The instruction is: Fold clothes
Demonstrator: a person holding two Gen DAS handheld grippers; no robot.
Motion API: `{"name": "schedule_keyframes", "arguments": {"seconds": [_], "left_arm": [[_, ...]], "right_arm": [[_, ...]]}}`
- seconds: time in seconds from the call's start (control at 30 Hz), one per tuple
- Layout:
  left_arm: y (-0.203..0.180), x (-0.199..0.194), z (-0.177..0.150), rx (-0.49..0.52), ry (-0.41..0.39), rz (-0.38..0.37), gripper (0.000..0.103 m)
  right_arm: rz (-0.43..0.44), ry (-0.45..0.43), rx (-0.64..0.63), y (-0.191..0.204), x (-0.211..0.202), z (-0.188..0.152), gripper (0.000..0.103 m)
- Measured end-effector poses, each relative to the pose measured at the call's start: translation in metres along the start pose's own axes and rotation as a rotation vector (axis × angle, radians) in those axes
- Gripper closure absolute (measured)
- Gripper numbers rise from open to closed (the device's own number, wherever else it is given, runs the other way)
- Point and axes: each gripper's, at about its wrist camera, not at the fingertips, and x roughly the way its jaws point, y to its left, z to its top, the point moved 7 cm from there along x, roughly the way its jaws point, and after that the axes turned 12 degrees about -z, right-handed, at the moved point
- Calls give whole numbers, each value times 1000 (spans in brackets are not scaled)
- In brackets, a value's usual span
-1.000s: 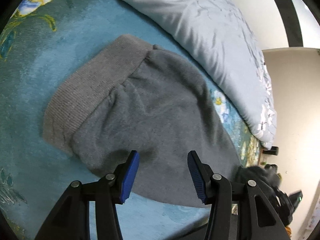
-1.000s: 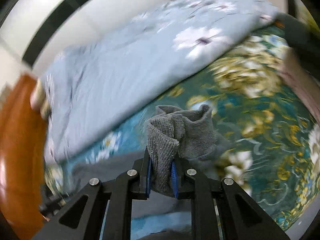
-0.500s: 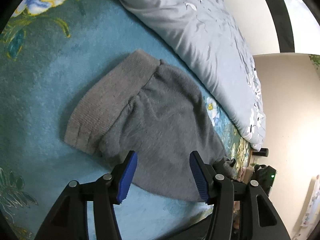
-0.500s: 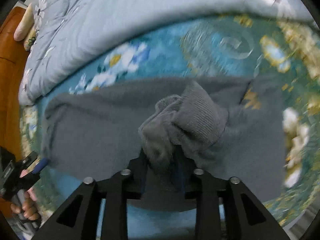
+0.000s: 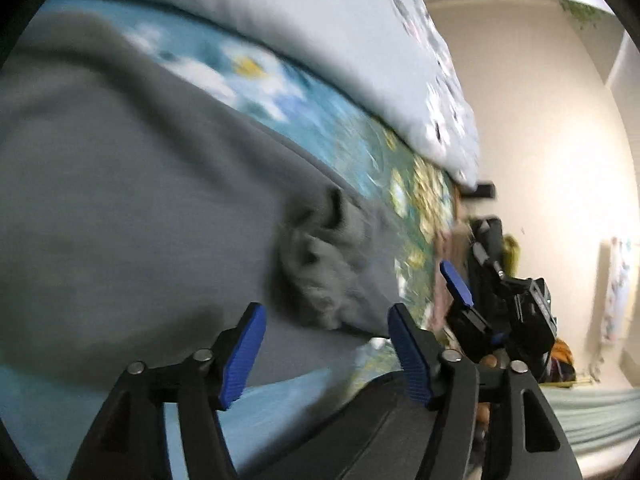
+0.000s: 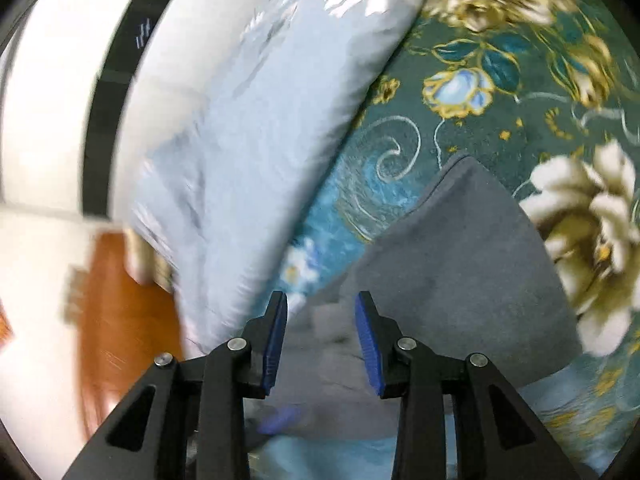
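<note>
Lying flat on the teal floral bedspread [image 6: 500, 92]: grey sweater [image 5: 140, 208], beside the pale blue quilt [image 5: 300, 24].

Hovering just above it with fingers spread wide and gripping nothing: left gripper [image 5: 324, 350] near a bunched ribbed cuff [image 5: 320, 256], right gripper [image 6: 321, 338] over the smooth cloth.

Teal floral bedspread [image 6: 500, 92] carrying a grey garment [image 6: 460, 264], lower centre, and a pale blue floral duvet [image 6: 248, 128], upper left.
</note>
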Motion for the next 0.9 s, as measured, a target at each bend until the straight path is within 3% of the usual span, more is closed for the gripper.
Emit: {"name": "schedule_keyframes", "arguments": {"seconds": [0.13,0.3,0.37,0.4,0.43,0.6,0.7,0.77,0.83,0.9], "left_arm": [[-11,58,1,-43,70,-1,34],[-2,73,3,-157,8,-24,38],[-2,73,4,-156,-27,-5,80],[-2,73,5,-144,-40,24,83],[-3,72,5,-131,-52,50,84],[-41,33,1,43,-126,-19,85],[-19,26,6,21,-135,43,85],[11,33,9,-56,-101,89,81],[34,34,4,-170,-102,60,78],[31,25,-1,-173,-117,19,72]], "right_arm": [[30,-21,70,-6,1,5,59],[63,-10,99,-7,2,12,59],[77,-10,105,-9,1,12,59],[85,-11,110,-9,2,13,59],[95,-11,115,-10,2,14,58],[127,3,147,-13,1,14,58],[72,66,139,-14,14,11,58],[2,110,136,-17,23,8,58],[-111,170,133,-24,37,3,58],[-214,220,126,-31,47,0,58]]}}
